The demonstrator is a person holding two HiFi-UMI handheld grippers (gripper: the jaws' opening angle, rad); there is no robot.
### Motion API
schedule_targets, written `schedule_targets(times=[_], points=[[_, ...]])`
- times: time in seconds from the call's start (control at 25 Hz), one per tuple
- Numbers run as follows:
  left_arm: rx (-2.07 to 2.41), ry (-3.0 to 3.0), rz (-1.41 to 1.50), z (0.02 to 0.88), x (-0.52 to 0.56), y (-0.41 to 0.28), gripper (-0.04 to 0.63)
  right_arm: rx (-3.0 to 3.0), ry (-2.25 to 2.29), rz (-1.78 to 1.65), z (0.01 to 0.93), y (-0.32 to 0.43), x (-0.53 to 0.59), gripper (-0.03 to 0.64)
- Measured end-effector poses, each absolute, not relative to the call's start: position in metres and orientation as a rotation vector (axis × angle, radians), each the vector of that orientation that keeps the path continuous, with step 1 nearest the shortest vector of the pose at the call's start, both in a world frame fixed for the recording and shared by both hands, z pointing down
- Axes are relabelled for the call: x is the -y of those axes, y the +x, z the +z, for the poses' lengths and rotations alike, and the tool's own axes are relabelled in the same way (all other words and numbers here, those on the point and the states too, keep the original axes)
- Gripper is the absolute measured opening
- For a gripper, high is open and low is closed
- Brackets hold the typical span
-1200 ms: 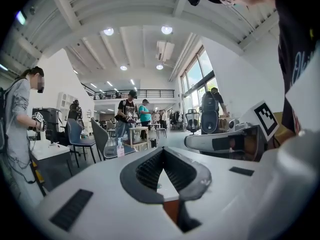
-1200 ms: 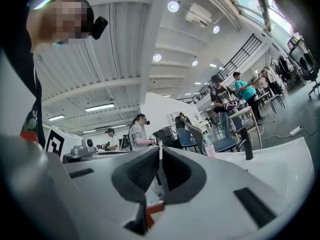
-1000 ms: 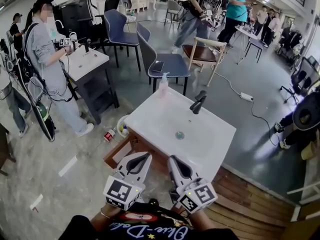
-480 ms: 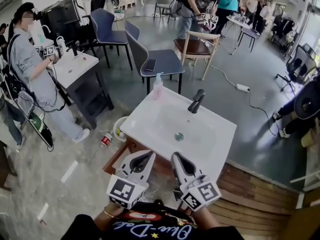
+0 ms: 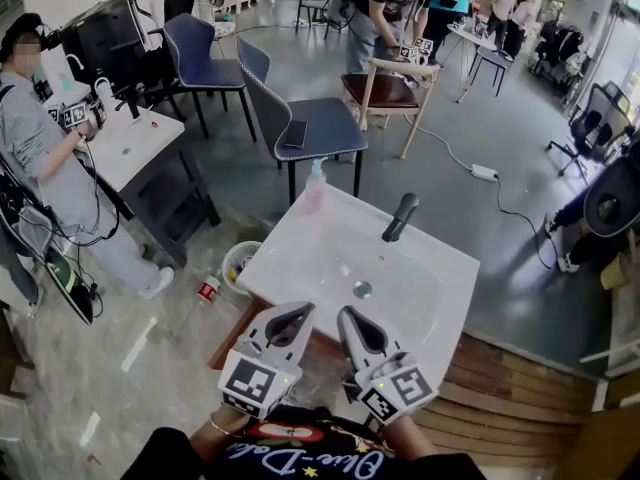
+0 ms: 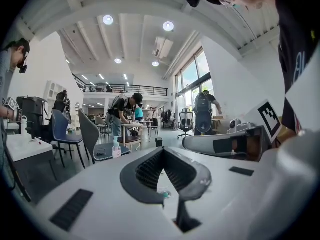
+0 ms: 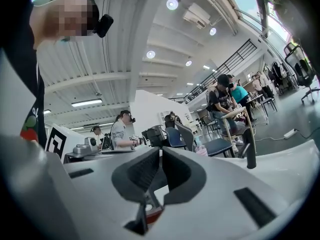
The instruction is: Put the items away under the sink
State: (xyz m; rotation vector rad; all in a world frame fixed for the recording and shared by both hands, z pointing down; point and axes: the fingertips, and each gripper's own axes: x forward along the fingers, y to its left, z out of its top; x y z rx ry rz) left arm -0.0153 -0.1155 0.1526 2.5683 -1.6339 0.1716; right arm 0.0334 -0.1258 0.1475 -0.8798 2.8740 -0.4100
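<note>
- The left tongs (image 5: 283, 325) are pressed together at the tips, with nothing between them.
- The right tongs (image 5: 358, 330) are pressed together too and carry nothing. Both point level over the near edge of the sink (image 5: 430, 268).
- The marker cubes (image 5: 248, 380) on the tongs show only black-and-white squares, no words.
- The sink is a white basin with a black faucet (image 5: 400, 216) at its far side. A wooden cabinet (image 5: 232, 320) is below it, on the left.
- A pink pump bottle (image 5: 315, 186) stands upright on the sink's far left corner, well apart from both tongs.
- The bottle is probably light plastic, smooth and a bit slippery. The safest hold is across the body below the pump, not on the thin neck.
- A red can (image 5: 208, 290) lies on the floor left of the sink, just beside a round basket (image 5: 232, 258).
- The can looks stiff but thin-walled, so a gentle pinch across its middle suits it.
- No label on the bottle or the can can be read, and the cursive print on the wearer's dark shirt is only partly legible.
</note>
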Motion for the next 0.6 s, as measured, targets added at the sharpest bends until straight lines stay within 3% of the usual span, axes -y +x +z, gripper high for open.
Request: schedule_targets(times=[0.6], points=[[1.644, 2.534, 0.138, 0.16, 0.182, -0.076, 0.006, -2.909, -0.904, -0.417, 0.155, -0.02, 0.194, 0.009]])
